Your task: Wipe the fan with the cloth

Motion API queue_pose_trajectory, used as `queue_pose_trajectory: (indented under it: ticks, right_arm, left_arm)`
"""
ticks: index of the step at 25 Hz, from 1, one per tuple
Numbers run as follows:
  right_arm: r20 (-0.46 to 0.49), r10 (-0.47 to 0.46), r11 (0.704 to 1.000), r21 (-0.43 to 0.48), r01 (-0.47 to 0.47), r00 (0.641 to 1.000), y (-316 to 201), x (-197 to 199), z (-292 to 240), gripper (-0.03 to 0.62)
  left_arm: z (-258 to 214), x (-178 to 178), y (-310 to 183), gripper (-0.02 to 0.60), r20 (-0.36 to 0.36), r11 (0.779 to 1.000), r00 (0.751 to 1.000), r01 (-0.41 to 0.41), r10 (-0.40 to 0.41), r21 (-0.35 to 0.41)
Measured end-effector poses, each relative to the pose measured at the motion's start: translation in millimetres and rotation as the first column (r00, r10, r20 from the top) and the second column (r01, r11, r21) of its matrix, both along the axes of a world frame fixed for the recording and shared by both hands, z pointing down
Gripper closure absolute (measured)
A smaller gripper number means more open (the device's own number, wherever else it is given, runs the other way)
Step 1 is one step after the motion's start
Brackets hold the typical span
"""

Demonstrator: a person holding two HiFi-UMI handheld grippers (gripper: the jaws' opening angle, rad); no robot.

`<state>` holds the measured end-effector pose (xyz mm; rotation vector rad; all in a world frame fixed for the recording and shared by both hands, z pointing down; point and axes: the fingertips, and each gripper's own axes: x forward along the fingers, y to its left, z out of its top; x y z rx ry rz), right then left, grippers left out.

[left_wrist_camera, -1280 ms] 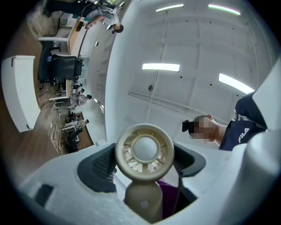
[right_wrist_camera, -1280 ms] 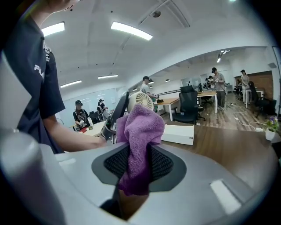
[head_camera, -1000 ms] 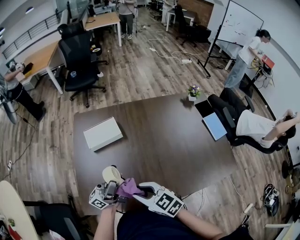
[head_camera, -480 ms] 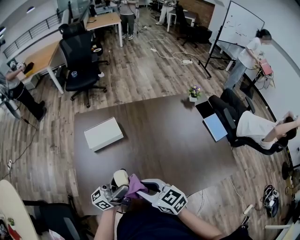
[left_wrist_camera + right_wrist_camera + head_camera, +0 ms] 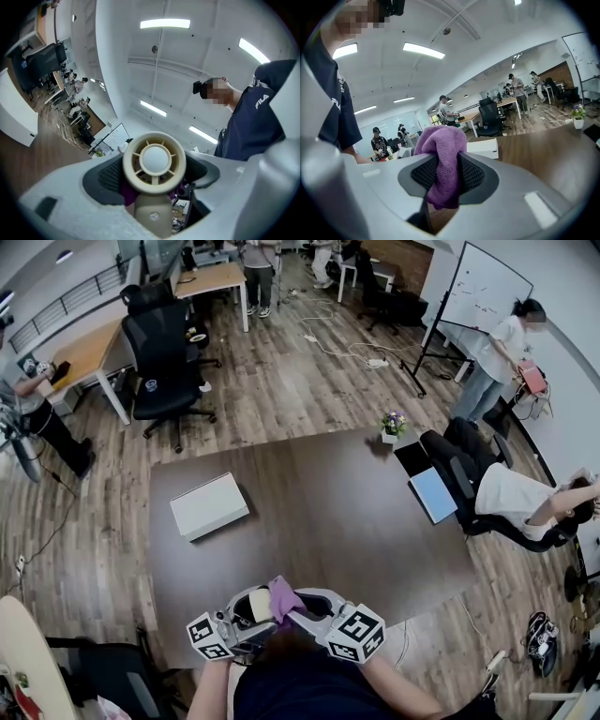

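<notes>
A small cream handheld fan [image 5: 249,607] is held over the near edge of the brown table [image 5: 356,521], with my left gripper [image 5: 253,617] shut on it. In the left gripper view the fan's round grille [image 5: 154,161] fills the space between the pads and faces the camera, and its handle [image 5: 152,215] hangs below. My right gripper [image 5: 298,606] is shut on a purple cloth [image 5: 281,594], which lies against the fan's right side. The cloth [image 5: 443,164] bulges up between the black pads in the right gripper view. A strip of purple cloth [image 5: 127,194] shows behind the fan.
A white flat box [image 5: 209,506] lies on the table's left part and a small flower pot [image 5: 391,425] stands at its far right corner. A person reclines in a chair [image 5: 511,498] at the right, beside a blue laptop [image 5: 431,493]. A black office chair [image 5: 164,352] stands beyond the table.
Both grippers have shifted to the right and closer to me with the fan and the cloth. The fan has tipped toward me, and the cloth now sits at its top right.
</notes>
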<state>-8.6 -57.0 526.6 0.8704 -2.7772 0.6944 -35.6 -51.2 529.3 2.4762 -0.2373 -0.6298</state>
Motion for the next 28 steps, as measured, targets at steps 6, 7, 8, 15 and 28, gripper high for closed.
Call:
queue_pose_trajectory:
  ticks: [6,7,8,15,28]
  right_arm:
    - [-0.107,0.050,0.993,0.115,-0.038,0.993,-11,15,-6,0.468]
    - [-0.138,0.058,0.989,0.143,-0.038,0.989,-11,16,-6,0.468]
    - [-0.157,0.069,0.985,0.165,-0.043,0.985,-12,17,-7,0.468]
    - [-0.125,0.062,0.982,0.184,-0.038,0.990,-13,8,-15,0.468]
    - [-0.211,-0.076,0.977,0.179,0.115,0.974,13,-33,8,0.468]
  left_arm:
    - [9,17,6,0.207,0.198,0.995,0.980,-0.032,0.014,0.089]
    - [11,18,7,0.207,0.234,0.994,0.972,-0.037,0.011,0.107]
    - [13,19,7,0.207,0.272,0.991,0.962,-0.044,0.008,0.126]
    - [37,23,10,0.207,0.491,0.977,0.871,-0.124,0.023,0.174]
    - [84,22,14,0.207,0.650,0.980,0.759,-0.149,0.026,0.135]
